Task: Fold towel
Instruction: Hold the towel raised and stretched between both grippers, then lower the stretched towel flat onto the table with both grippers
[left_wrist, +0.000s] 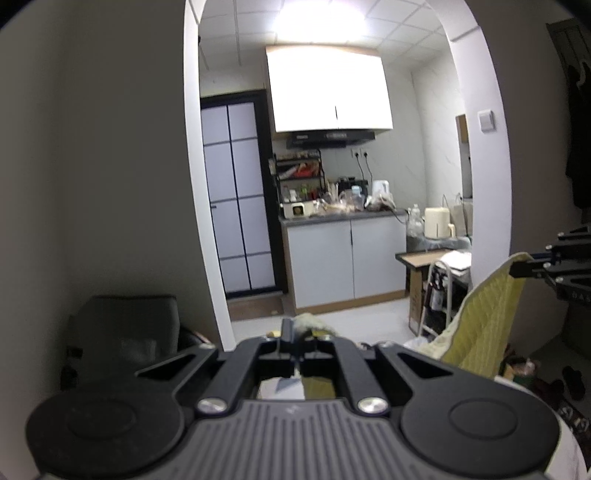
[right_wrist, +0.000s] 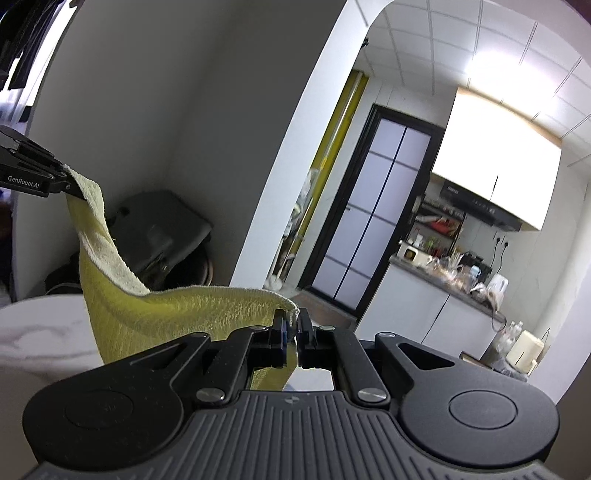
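Note:
A pale yellow towel (right_wrist: 155, 306) hangs in the air between both grippers. My right gripper (right_wrist: 292, 325) is shut on one corner of it, and the cloth drapes down through the jaws. In the right wrist view my left gripper (right_wrist: 70, 182) at the far left pinches the other corner. In the left wrist view my left gripper (left_wrist: 297, 338) is shut with a tuft of towel (left_wrist: 314, 322) at its tips. The right gripper (left_wrist: 517, 269) shows at the right edge, clamping the towel's (left_wrist: 480, 325) hanging corner.
A white rounded surface (right_wrist: 40, 332) lies below the towel at the left. A dark grey chair (left_wrist: 129, 325) stands against the wall. Through an arch is a kitchen with a white cabinet counter (left_wrist: 343, 258), a black-framed door (left_wrist: 236, 195) and a small side table (left_wrist: 428, 258).

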